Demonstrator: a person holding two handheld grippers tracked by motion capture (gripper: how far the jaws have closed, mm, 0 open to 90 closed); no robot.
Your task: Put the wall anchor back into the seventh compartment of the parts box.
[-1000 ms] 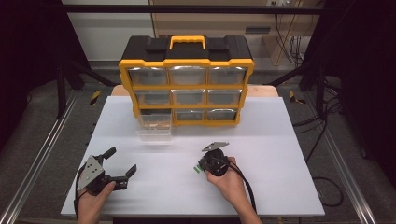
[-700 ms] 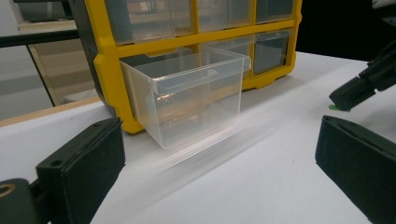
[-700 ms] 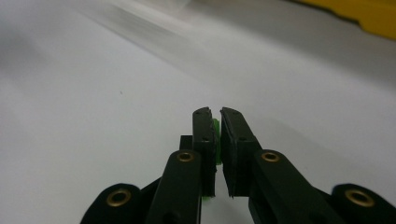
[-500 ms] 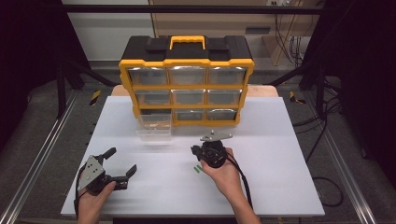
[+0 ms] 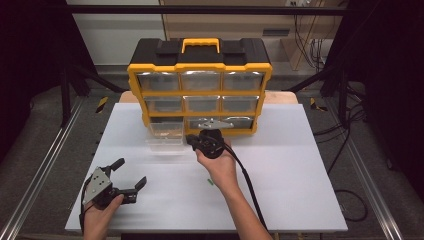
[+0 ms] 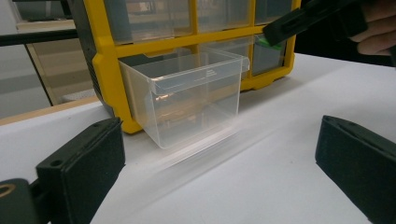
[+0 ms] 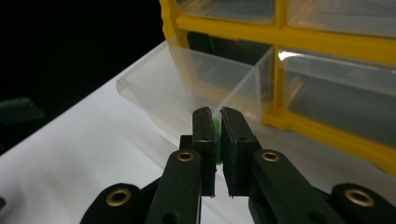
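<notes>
A small green piece [image 7: 216, 135] is clamped by the right gripper [image 7: 215, 140] beside the pulled-out clear drawer [image 6: 187, 98]; its shape is mostly hidden. The left gripper [image 5: 131, 176] is held wide apart, empty.

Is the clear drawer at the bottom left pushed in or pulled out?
Pulled out. The clear drawer sticks forward from the yellow organizer over the white table, its open top showing.

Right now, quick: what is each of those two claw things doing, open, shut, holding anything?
Left gripper: open, jaws wide apart, holding nothing.
Right gripper: shut on a small green piece, near the pulled-out clear drawer.
</notes>
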